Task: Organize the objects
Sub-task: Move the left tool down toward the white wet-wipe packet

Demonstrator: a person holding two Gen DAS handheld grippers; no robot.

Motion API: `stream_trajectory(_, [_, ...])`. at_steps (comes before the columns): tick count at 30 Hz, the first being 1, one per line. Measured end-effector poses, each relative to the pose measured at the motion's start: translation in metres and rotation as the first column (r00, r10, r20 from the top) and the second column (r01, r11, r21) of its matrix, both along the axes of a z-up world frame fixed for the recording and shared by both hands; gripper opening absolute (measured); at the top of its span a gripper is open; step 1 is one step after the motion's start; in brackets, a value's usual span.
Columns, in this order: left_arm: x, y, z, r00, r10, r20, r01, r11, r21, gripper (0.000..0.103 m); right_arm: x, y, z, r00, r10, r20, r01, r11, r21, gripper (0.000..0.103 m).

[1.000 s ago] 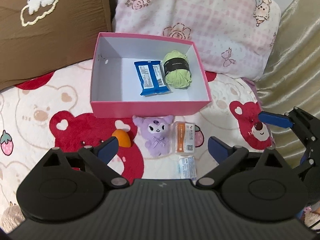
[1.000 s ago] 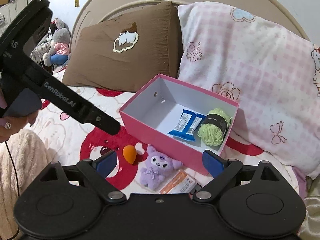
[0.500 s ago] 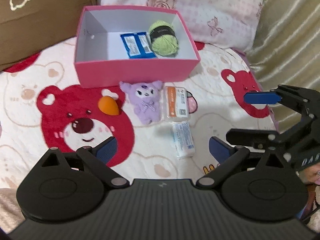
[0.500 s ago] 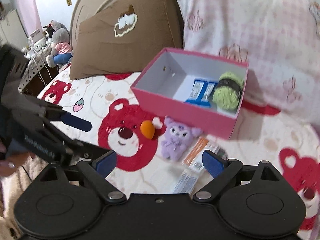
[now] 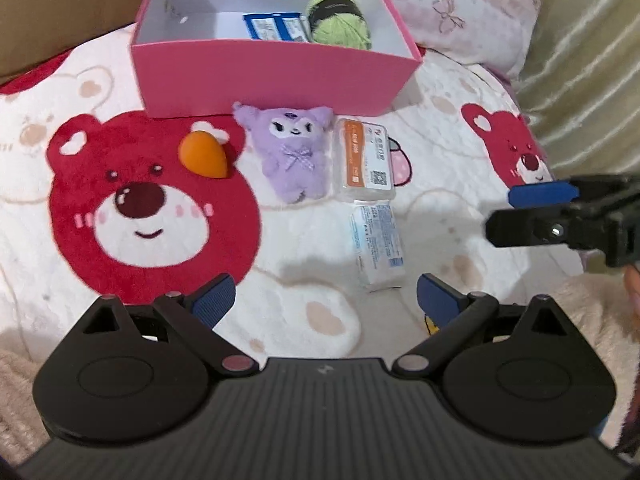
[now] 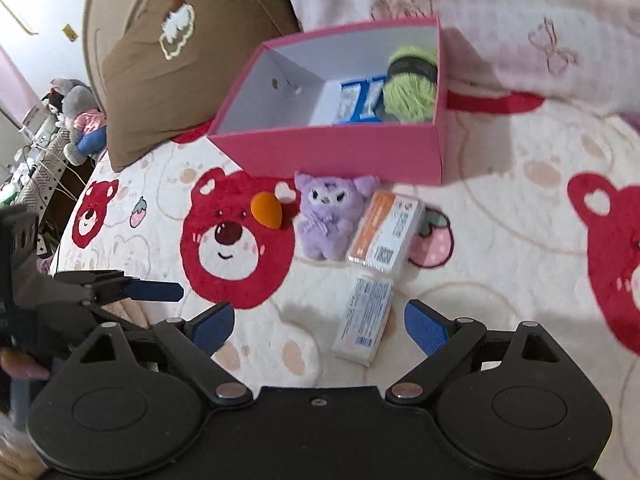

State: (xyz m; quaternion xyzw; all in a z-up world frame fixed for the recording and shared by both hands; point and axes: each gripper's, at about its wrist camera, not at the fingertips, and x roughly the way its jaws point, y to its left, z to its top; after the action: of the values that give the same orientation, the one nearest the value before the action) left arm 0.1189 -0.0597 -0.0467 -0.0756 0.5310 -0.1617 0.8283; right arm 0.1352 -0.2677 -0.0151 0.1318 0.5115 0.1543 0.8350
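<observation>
Two hand-held grippers are seen, and neither is holding anything. The left gripper [image 5: 325, 295] is held with its blue-padded fingers spread wide above the plush bear-print blanket [image 5: 152, 208], nothing between them. The right gripper [image 6: 319, 323] is likewise spread and empty, and the white-and-blue soft tissue packet [image 6: 365, 317] is framed just ahead of its gap, so this packet is judged to be the likely next pick.

Just beyond that packet, the orange-and-white wrapped rectangular pack [image 6: 386, 233] is laid touching it end to end. Beside it the small purple plush doll [image 6: 332, 215] is found, and further left the orange teardrop-shaped sponge [image 6: 267, 209], resting on a red bear face of the blanket.

Behind this row, the open pink cardboard box [image 6: 332, 151] is placed close against the doll. Inside it, a blue snack wrapper [image 6: 360, 100] and a green ball of yarn [image 6: 411, 85] are already stowed at the right end.

By this layout, two items are judged organized and four are left outside, so the task is reckoned about a third done.
</observation>
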Motion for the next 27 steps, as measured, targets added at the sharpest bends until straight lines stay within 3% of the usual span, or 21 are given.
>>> stream_trajectory(9, [-0.003,-0.028,-0.033,0.999,0.014,0.038,-0.011,0.998,-0.067,0.097,0.019,-0.004,-0.042,0.991,-0.054,-0.126,0.057,0.998,0.018,0.094])
stream_trajectory(14, [-0.002,-0.036,-0.064,0.999,0.022,0.029,-0.019,0.993,-0.113,0.095,0.034,-0.023,-0.076,0.954,-0.121,-0.273,0.160,0.979,0.125,0.094])
stream_trajectory(19, [0.001,-0.040,-0.094,0.999,0.041,0.011,-0.039,0.991,-0.131,0.084,0.047,-0.034,-0.100,0.916,-0.159,-0.367,0.249,0.944,0.214,0.094])
stream_trajectory(21, [0.002,-0.041,-0.104,0.999,0.044,0.003,-0.044,0.991,-0.125,0.074,0.051,-0.033,-0.112,0.903,-0.163,-0.396,0.268,0.937,0.224,0.090])
stream_trajectory(27, [0.001,-0.049,-0.109,0.998,0.038,0.057,-0.031,0.991,-0.131,0.070,0.060,-0.029,-0.126,0.894,-0.183,-0.410,0.290,0.932,0.216,0.077])
